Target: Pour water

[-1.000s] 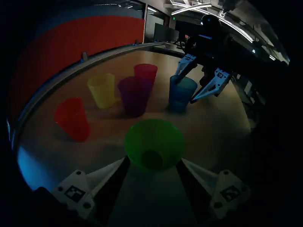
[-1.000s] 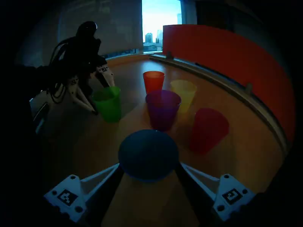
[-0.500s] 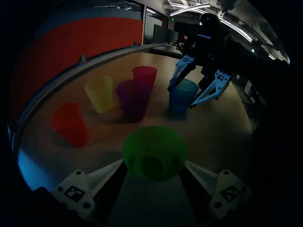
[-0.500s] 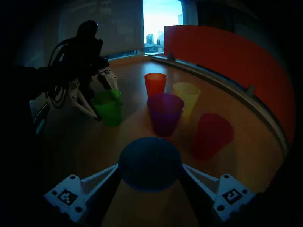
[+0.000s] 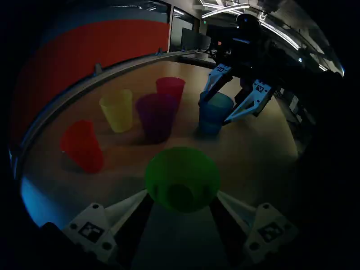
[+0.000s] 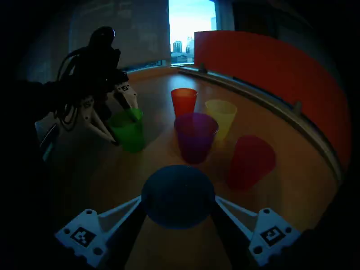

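Two cups gripped at once, one per gripper. Down at the low centre of the left gripper view, left gripper (image 5: 182, 196) clamped on the green cup (image 5: 182, 177), both fingers pressed against its sides. Same deal at the bottom centre of the right gripper view: right gripper (image 6: 178, 203) pinching the blue cup (image 6: 177, 198) from both sides. Each pair also visible from across, blue cup upper right of centre in the left gripper view, green cup left of centre in the right gripper view.

Looks like the pick-up stage, with the pour itself not started. Both cups roughly upright and well apart. Can't tell about water in either one, way too dim. Can't tell whether either is clear of the table yet. Next move, just guessing: bring one rim over the other's mouth, then tilt slowly with the receiver held level. Probably thin plastic, so easy on the squeeze.

Four spare cups standing between the two: purple cup (image 5: 156, 114), yellow cup (image 5: 117, 109), orange-red cup (image 5: 82, 145) at left, dark red cup (image 5: 170, 87) farther back. Worth steering around the purple one.

Surface: wooden table (image 5: 256, 148), pale rail (image 5: 90, 83) along one edge, red partition (image 5: 90, 45) behind it. Bright window (image 6: 189, 31) with a skyline, top centre of the right gripper view. Ceiling strip lights (image 5: 225, 9) at the top of the left gripper view. Pretty dark overall.
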